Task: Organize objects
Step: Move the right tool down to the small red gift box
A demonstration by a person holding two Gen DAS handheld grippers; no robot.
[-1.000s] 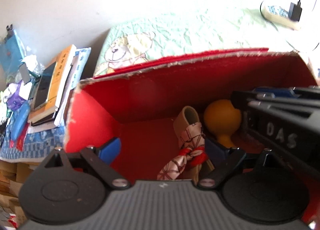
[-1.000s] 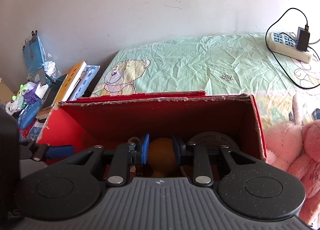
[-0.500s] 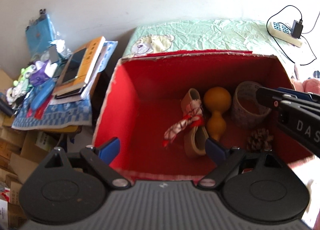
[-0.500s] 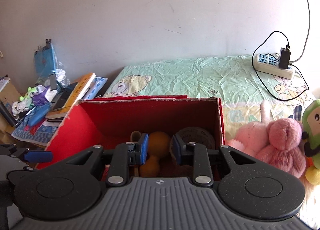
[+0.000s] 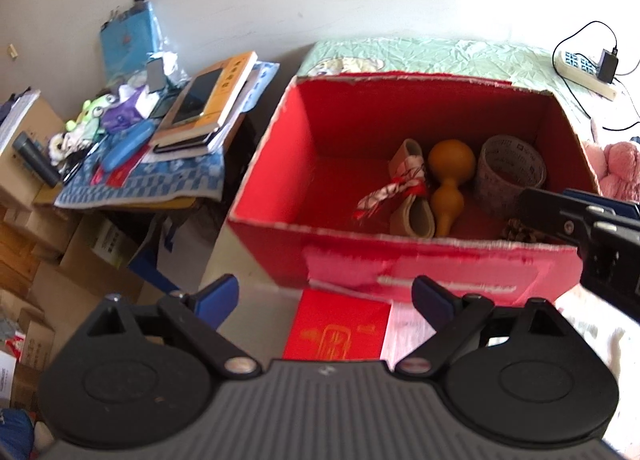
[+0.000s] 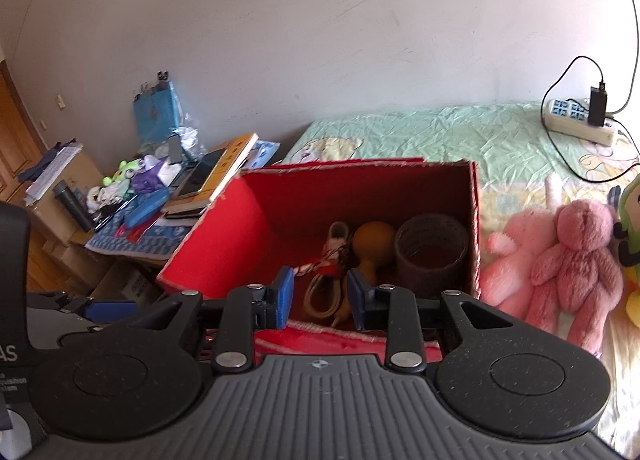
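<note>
A red cardboard box [image 5: 276,176] [image 6: 224,244] stands open on the bed. Inside lie an orange gourd [image 5: 450,180] [image 6: 372,238], a beige strap with a red-and-white ribbon [image 5: 404,188] [image 6: 332,256], a roll of tape [image 5: 510,168] [image 6: 430,252] and a pine cone [image 5: 520,230]. My left gripper [image 5: 326,296] is open and empty, in front of the box's near wall. My right gripper [image 6: 320,296] is open and empty, above the box's near edge; it also shows at the right of the left wrist view [image 5: 580,216].
A cluttered side table [image 5: 144,180] with books, a phone and small toys stands left of the box. A red booklet [image 5: 340,332] lies in front of the box. Pink plush toys [image 6: 560,260] lie to its right. A power strip [image 6: 580,126] lies on the green sheet.
Both grippers have pulled back and up out of the box, which now shows whole. The right gripper's jaws have opened wider. The objects stay inside the box.
</note>
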